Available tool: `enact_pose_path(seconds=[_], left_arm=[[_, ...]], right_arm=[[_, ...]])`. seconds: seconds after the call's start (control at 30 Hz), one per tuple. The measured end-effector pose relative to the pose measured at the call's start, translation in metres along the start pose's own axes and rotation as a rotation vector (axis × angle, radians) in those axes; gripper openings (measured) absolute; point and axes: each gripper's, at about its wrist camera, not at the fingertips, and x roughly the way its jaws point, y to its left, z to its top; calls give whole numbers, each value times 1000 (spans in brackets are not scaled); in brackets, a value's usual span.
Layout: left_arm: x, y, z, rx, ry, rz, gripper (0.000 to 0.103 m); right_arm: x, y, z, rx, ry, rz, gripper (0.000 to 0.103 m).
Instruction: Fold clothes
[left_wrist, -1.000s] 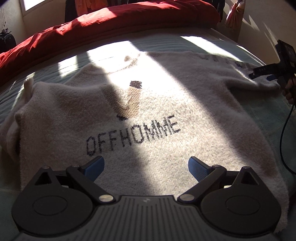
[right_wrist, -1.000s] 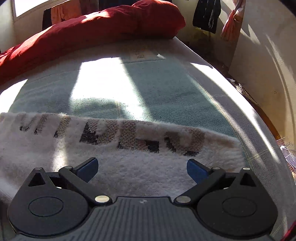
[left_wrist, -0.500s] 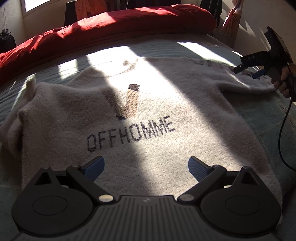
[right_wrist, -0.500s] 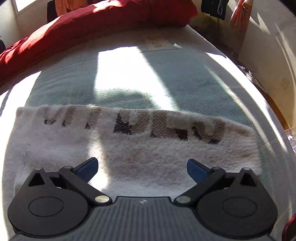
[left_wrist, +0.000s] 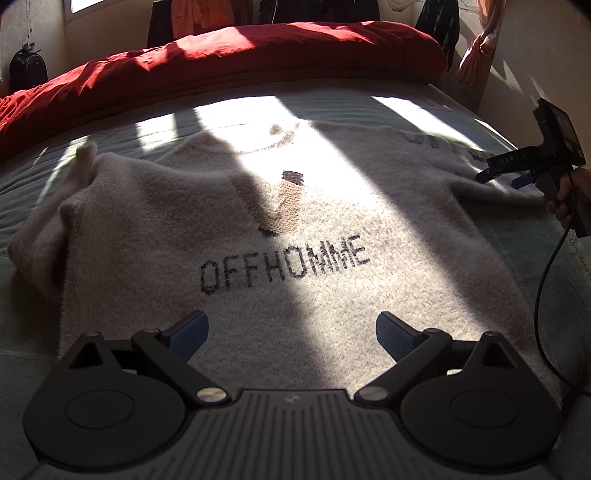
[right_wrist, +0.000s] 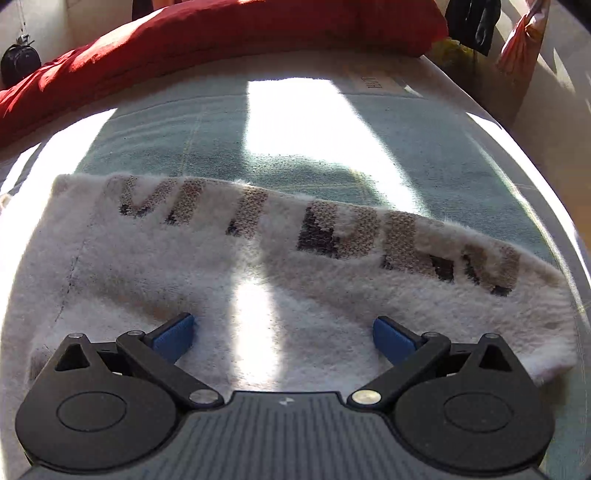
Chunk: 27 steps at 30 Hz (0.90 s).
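Observation:
A cream knitted sweater (left_wrist: 229, 221) lies spread flat on the bed, chest up, with dark lettering "OFFHOMME" across it. My left gripper (left_wrist: 291, 334) hovers open over its hem, nothing between the blue pads. The sweater's right sleeve (right_wrist: 280, 266), with brown and black lettering, stretches sideways in the right wrist view. Above this sleeve my right gripper (right_wrist: 282, 338) is open and holds nothing. In the left wrist view the right gripper (left_wrist: 506, 171) shows at the far right, held in a hand, over that sleeve. The sweater's left sleeve (left_wrist: 44, 229) is bunched at the left.
The bed has a pale green sheet (right_wrist: 207, 144) under strong sun stripes. A red duvet (left_wrist: 229, 62) is piled along the far side. A black cable (left_wrist: 543, 295) hangs from the right gripper. A wall and hanging clothes (right_wrist: 469, 22) stand past the bed's right edge.
The right gripper rose off the sleeve and tipped down, so more of the sleeve lies in its view. The left gripper pulled back slightly. Both stayed open.

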Motion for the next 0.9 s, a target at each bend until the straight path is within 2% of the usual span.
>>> enact_pose_path(seconds=[0.07, 0.1, 0.13, 0.3, 0.37, 0.4, 0.43, 0.57, 0.63, 0.7, 0.73, 0.9], left_arm=[[-1, -3, 0, 6, -4, -12, 97], [-2, -4, 0, 12, -7, -18, 97], [-3, -5, 0, 17, -9, -17, 97], [-8, -10, 2, 37, -18, -5, 97], [-9, -11, 2, 45, -18, 0, 97], [-9, -10, 1, 48, -16, 6, 97], [-8, -10, 0, 52, -15, 11, 97], [-8, -7, -3, 61, -10, 23, 97], [-7, -5, -4, 58, -9, 21, 97], [-5, -5, -5, 55, -5, 15, 97], [-4, -6, -6, 56, -2, 17, 97], [-10, -9, -9, 77, -1, 26, 97]], right_arm=[[-8, -1, -1, 27, 4, -53, 103], [-13, 5, 0, 18, -7, -46, 103], [-19, 13, 0, 1, -22, -28, 103], [-35, 87, 7, -157, -59, 183, 103], [-29, 117, 1, -269, -61, 203, 103], [-23, 126, -4, -316, -56, 164, 103], [-16, 129, -9, -348, -43, 121, 103], [-16, 99, -19, -250, -44, 192, 103], [-27, 94, -18, -210, -32, 181, 103], [-43, 102, -18, -232, -44, 146, 103], [-52, 108, -20, -258, -57, 158, 103], [-78, 157, -38, -397, -89, 275, 103]])
